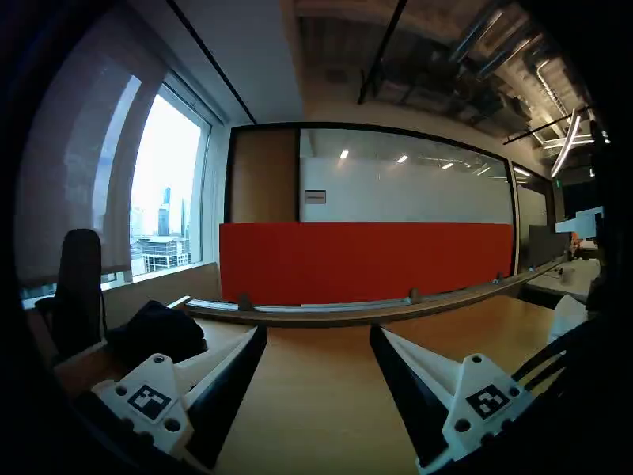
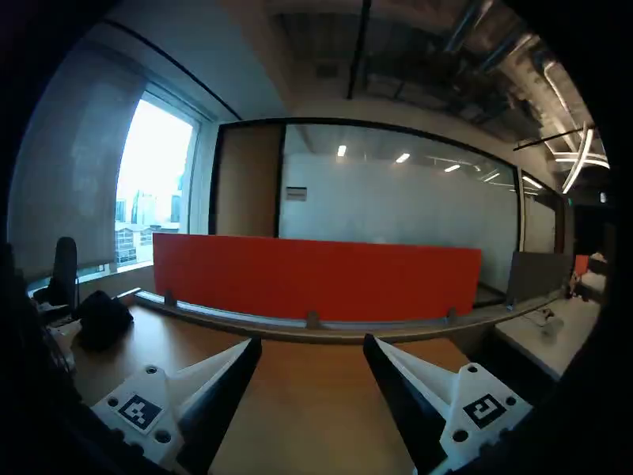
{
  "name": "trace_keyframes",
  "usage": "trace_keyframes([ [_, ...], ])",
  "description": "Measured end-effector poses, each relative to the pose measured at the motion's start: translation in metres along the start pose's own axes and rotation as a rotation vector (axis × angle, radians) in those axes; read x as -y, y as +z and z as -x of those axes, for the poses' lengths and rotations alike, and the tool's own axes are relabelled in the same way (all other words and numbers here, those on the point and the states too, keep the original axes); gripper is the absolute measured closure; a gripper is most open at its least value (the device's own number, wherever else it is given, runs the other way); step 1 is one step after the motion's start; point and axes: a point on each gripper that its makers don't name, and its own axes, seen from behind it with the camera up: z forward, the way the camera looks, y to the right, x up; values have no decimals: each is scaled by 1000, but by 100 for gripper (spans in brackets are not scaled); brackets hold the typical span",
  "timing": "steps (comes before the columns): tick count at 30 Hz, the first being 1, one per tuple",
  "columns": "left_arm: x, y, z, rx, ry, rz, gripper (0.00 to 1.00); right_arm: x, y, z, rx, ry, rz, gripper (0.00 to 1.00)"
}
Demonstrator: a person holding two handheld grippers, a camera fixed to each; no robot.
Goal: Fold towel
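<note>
Left gripper (image 1: 316,328): fingers spread wide, holding nothing, above bare wooden desk (image 1: 316,419). Right gripper (image 2: 312,340): same, fingers apart, empty. Both face red divider (image 1: 364,261) along desk's back edge. Towel's place: cannot tell. Dark crumpled bundle (image 1: 156,332) near desk's left back corner may be it; if so, it lies left of both grippers, probably nearer left one. Long axis unclear.

Smooth wooden desk (image 1: 316,396), matt red partition (image 1: 364,261)
</note>
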Motion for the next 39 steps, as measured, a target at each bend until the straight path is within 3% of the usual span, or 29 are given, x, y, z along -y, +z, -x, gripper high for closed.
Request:
trace_keyframes([
  [11,17,-3,51,-10,-5,-30,3,2,0,28,12,-16,15,0],
  [20,20,-4,80,-21,-20,-38,3,-3,3,41,15,-38,35,0],
  [29,25,-4,101,-21,-32,-37,4,-3,1,46,9,-16,46,0],
  [39,23,0,108,-14,4,-40,4,-5,2,43,8,-22,50,0],
])
